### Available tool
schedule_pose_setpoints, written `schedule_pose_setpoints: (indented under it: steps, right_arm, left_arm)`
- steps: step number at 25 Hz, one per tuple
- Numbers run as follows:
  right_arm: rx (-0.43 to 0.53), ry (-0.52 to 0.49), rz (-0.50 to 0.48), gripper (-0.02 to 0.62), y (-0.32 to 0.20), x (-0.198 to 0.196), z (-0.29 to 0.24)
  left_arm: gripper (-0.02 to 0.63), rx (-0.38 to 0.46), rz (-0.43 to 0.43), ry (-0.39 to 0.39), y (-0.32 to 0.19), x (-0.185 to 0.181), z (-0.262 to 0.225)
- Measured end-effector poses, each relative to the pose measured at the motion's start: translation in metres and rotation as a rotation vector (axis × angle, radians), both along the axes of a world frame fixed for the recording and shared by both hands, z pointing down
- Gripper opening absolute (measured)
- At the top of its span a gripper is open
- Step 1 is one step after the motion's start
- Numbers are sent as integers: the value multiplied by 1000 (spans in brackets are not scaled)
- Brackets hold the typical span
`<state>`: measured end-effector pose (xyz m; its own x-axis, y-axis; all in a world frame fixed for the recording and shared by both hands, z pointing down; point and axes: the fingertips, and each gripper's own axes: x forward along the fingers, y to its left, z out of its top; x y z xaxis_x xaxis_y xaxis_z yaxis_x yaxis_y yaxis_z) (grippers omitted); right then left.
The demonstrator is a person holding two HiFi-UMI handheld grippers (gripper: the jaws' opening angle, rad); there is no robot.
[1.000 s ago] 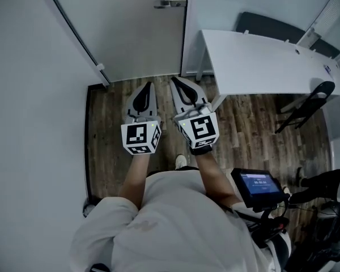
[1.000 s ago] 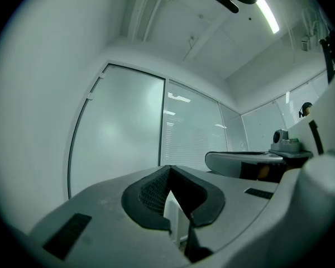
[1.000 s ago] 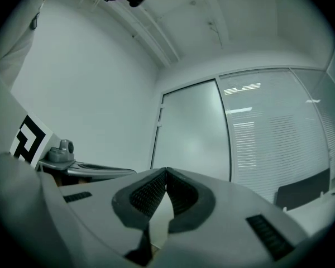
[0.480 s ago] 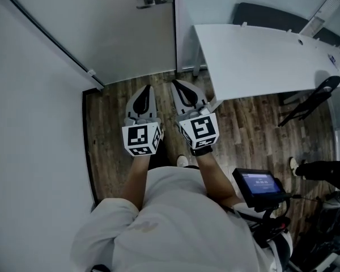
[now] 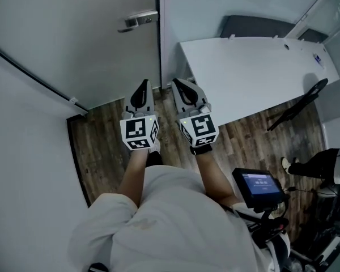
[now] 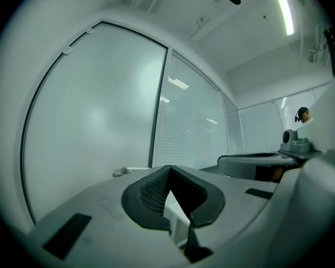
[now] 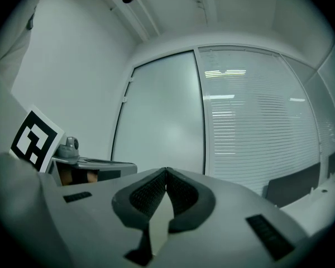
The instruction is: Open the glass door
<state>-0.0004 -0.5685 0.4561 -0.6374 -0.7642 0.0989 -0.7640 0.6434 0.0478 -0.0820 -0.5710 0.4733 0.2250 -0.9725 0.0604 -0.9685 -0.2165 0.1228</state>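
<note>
Approach: frosted glass door (image 5: 73,33) and lever handle (image 5: 137,21) now nearer. Left gripper (image 5: 142,90), right gripper (image 5: 182,89): jaws pressed together, empty, held forward, probably readied for the handle.

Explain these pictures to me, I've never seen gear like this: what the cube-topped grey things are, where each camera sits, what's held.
No robot here: a person standing on a wooden floor holds a two-jaw tool in each hand, the left gripper and the right gripper; the patterned cubes are part of them. The head view comes from a camera on the person's head, looking down. The other two come from cameras riding on each gripper, looking along its jaws. Both pairs of jaws are shut, holding nothing. Ahead is the glass door with its metal handle, untouched. A white desk stands at the right.
</note>
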Motion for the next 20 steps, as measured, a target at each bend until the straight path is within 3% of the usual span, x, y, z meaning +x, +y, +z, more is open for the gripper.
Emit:
schedule_pose_setpoints:
  steps: [4,8,20]
  right_arm:
    - [18,-7,19,3,-9,15,1]
    - [10,-16,0,3,-5,10,2]
    - [-17,-39,-29,3,-3,-9,2]
  left_arm:
    - [-11,30,21,-6,-14,14,-8]
    - [-11,2,26,-10,-7,18,0]
    - [-11,-69,17,-63,-6,-7,11]
